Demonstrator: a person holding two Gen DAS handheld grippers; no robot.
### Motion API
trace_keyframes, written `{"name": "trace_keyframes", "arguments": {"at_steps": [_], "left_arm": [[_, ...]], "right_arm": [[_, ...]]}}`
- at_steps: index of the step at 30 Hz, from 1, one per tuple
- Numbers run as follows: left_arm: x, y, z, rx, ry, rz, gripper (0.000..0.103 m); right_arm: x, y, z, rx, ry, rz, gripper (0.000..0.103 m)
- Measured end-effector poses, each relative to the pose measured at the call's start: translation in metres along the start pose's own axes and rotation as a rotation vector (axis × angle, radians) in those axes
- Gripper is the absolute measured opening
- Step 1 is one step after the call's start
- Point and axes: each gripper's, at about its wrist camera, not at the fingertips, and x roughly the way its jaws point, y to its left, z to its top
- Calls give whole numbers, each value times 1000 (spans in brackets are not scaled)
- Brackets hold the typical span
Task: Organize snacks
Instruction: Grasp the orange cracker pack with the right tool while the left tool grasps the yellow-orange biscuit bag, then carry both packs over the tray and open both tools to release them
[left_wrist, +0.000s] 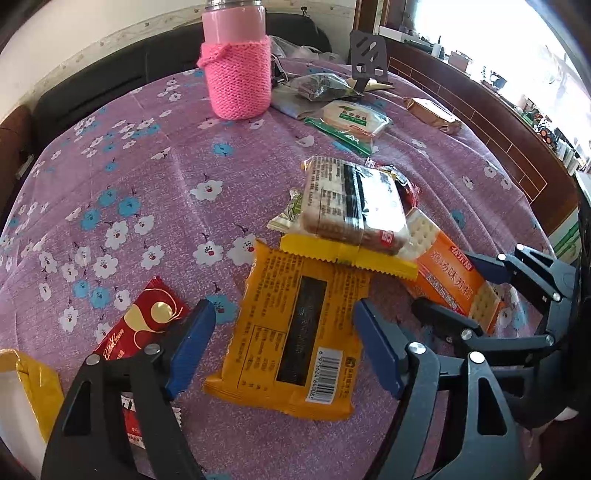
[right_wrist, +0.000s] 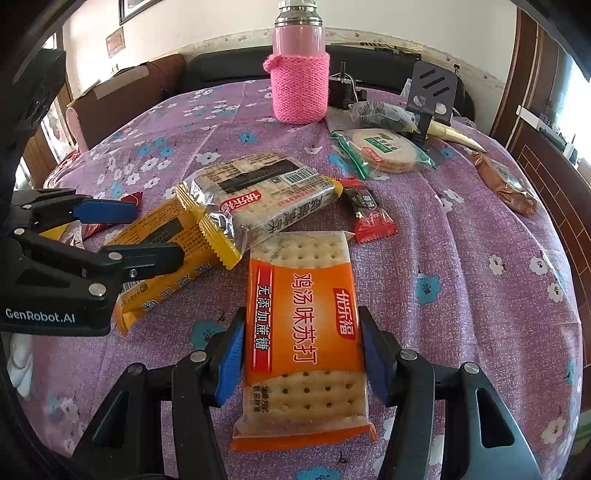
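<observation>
Right wrist view shows the right hand-held gripper (right_wrist: 302, 354) straddling the orange cracker pack (right_wrist: 303, 332), its blue pads against or just beside the pack's two long edges; whether they press yet I cannot tell, so the grip looks about pack-wide and closing rather than firm. The pack lies flat on the table (right_wrist: 480, 295), lengthwise along the fingers, which suits a sideways pinch across its narrow width.

Left wrist view has the left hand-held gripper (left_wrist: 282, 343) wide open over the yellow snack bag (left_wrist: 295, 332), one pad on each side and neither clearly touching it. That bag lies flat too, with its far end tucked under the clear cracker pack (left_wrist: 351, 206), so lifting it would probably drag that top pack along.

A small red candy (right_wrist: 371, 216) lies just beside the pile, and a red wrapper (left_wrist: 144, 325) sits near the left pad. Farther back stand a pink bottle (right_wrist: 300, 74) in a knitted sleeve, a round rice-cracker pack (right_wrist: 384, 151) and a brown packet (right_wrist: 506, 182), well apart from the pile. Sorting seems at an early stage, with most snacks still loosely heaped.
</observation>
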Motion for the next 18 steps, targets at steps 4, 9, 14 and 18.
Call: {"name": "trace_keyframes", "arguments": {"at_steps": [4, 9, 14, 18], "left_arm": [[5, -8, -6, 40, 37, -6, 80], [11, -25, -11, 107, 50, 70, 70], [1, -27, -19, 63, 47, 103, 70], [-30, -18, -33, -17, -1, 86, 70]], "right_arm": [[0, -3, 0, 15, -1, 17, 58], [-2, -5, 1, 26, 6, 19, 58], [-5, -5, 0, 38, 16, 52, 57], [-9, -4, -2, 69, 32, 149, 57]]}}
